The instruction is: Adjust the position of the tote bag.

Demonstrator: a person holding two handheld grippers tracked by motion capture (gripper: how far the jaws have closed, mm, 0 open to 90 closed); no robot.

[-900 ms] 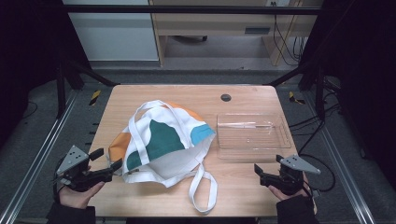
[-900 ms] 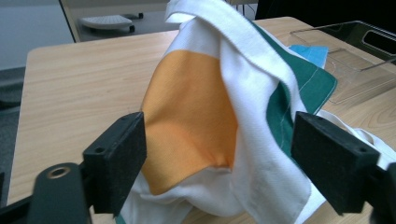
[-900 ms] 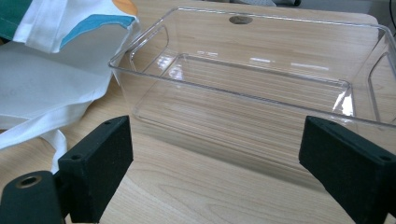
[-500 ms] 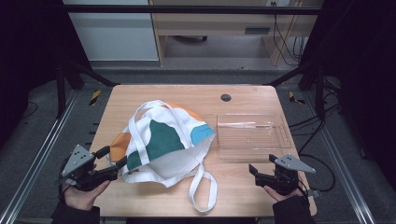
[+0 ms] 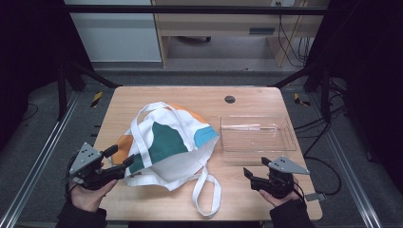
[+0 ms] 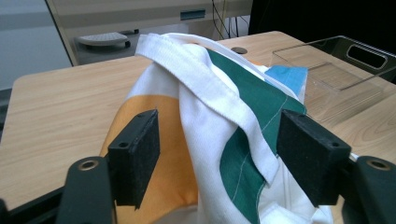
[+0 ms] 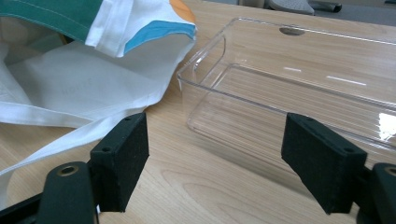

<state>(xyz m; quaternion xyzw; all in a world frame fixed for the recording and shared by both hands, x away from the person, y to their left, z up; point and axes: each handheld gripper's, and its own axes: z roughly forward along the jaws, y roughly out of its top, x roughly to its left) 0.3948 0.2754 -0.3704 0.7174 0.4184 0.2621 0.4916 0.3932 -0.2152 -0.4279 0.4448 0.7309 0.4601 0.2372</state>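
Tote bag (image 5: 166,145): white cloth with green, orange and blue patches, lying crumpled left of centre on the wooden bench (image 5: 157,97); one white strap (image 5: 207,190) loops toward the near edge. Bare wood along the far side and between the two grippers.
Clear plastic tray (image 5: 256,137): just right of the bag, empty.
Left gripper (image 5: 121,159): fingers wide apart, straddling the bag's near-left corner, gripping nothing.
Right gripper (image 5: 248,173): fingers wide apart, empty, just in front of the tray's near wall.
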